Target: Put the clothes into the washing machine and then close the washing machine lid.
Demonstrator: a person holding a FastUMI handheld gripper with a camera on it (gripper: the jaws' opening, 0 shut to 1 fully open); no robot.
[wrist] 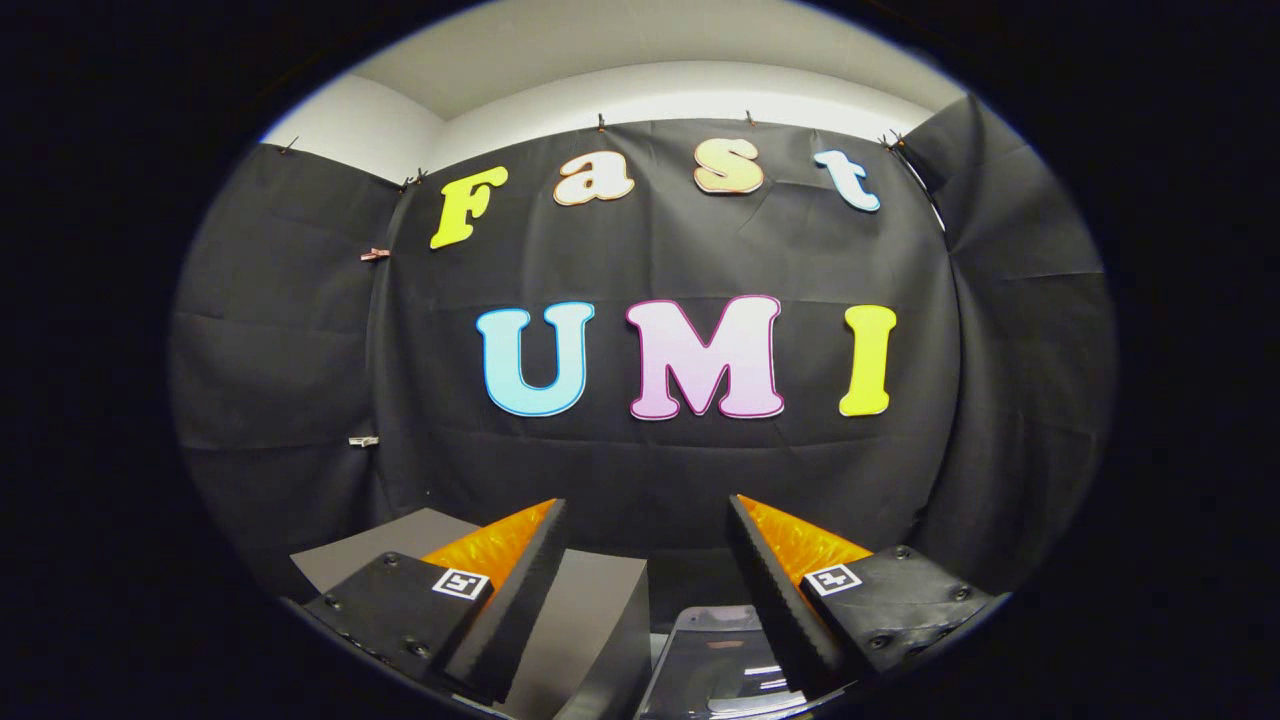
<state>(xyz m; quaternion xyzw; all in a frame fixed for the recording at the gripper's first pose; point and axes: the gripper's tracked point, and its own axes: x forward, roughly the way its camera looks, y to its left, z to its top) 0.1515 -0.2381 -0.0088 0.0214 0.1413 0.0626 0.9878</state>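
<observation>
Hand-held gripper (648, 510): fingers apart, empty, held high facing the booth wall, apparently poised above the washing machine lid (715, 665).

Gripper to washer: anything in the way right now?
Nothing visible does. The gripper is open and empty, aimed at the black cloth wall. A glossy dark panel, probably the washing machine lid, lies low between the fingers, a grey box beside it, with only open air in between.
</observation>
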